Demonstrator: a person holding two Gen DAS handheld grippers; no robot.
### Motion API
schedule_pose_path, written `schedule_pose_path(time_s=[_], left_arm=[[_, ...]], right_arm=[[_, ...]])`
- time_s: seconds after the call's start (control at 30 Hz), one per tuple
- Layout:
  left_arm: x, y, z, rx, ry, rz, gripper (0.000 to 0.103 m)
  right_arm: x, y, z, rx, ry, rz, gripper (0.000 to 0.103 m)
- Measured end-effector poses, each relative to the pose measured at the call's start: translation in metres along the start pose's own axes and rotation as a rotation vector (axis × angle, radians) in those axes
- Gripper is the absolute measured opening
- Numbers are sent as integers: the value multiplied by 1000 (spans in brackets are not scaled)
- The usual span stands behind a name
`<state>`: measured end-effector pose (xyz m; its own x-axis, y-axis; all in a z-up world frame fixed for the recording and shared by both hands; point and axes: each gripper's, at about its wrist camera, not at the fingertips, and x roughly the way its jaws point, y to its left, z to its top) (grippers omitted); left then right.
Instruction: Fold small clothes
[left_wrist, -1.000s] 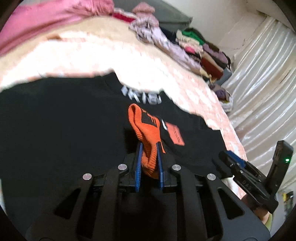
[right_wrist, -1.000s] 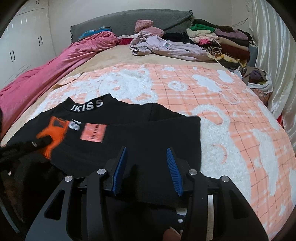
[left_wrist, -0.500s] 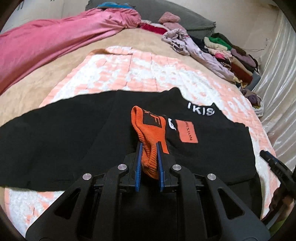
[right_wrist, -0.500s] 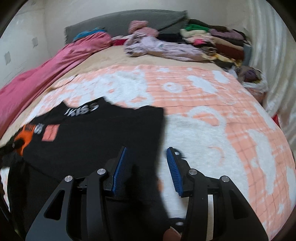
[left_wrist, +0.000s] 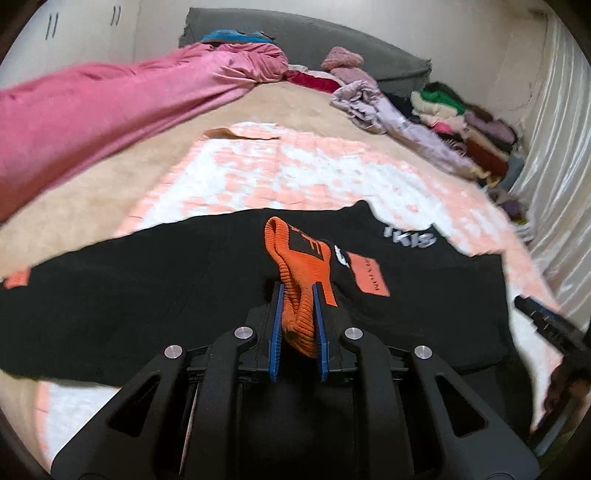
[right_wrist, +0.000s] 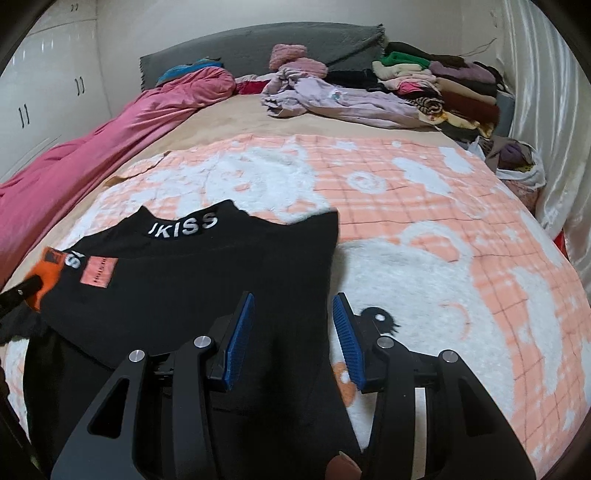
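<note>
Orange ribbed cuff (left_wrist: 297, 295) is clamped in left gripper (left_wrist: 298, 325); black sweater (right_wrist: 192, 280) edge lies between half-open, empty right gripper (right_wrist: 293, 339) jaws.

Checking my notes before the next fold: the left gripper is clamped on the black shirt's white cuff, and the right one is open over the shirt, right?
Not quite. The cuff is orange, not white, as the left wrist view shows. The left gripper is clamped on it, and the right gripper is open over the black shirt.
</note>
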<state>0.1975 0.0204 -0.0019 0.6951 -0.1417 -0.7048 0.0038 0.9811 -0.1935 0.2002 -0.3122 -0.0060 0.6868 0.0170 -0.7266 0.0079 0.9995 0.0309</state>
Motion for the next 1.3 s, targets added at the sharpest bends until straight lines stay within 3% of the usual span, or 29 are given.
schedule_pose_path(time_s=[0.13, 0.37, 0.4, 0.47, 0.53, 0.73, 0.77, 0.8, 0.83, 0.9, 1.1, 1.2, 1.3], left_arm=[[31, 7, -11, 10, 132, 25, 11], [21, 1, -7, 38, 91, 2, 12], [21, 1, -7, 37, 90, -2, 12], [19, 0, -7, 33, 85, -7, 12], [17, 1, -7, 25, 79, -20, 12], [12, -3, -6, 16, 63, -49, 12], [11, -5, -5, 23, 58, -54, 12], [9, -8, -6, 32, 53, -59, 12], [8, -9, -6, 36, 48, -64, 12], [7, -12, -6, 40, 39, -74, 12], [14, -20, -10, 42, 55, -120, 11], [29, -17, -14, 42, 84, -72, 11], [35, -7, -16, 4, 106, -80, 12]], right_arm=[[7, 1, -2, 19, 21, -14, 43], [11, 18, 9, 0, 6, 89, 43], [15, 18, 12, 7, 4, 83, 43], [25, 5, 21, 92, 2, -13, 43], [29, -14, 23, 195, 2, -20, 61], [43, -35, 9, 234, 112, 71, 62], [48, -36, 8, 237, 130, 90, 61], [53, -38, 6, 242, 146, 113, 47], [57, -40, 5, 251, 166, 155, 20], [55, -44, 4, 269, 165, 191, 15], [47, -65, 6, 289, 121, 199, 13], [60, -59, 0, 241, 154, 162, 15], [55, -59, 1, 225, 137, 137, 22]])
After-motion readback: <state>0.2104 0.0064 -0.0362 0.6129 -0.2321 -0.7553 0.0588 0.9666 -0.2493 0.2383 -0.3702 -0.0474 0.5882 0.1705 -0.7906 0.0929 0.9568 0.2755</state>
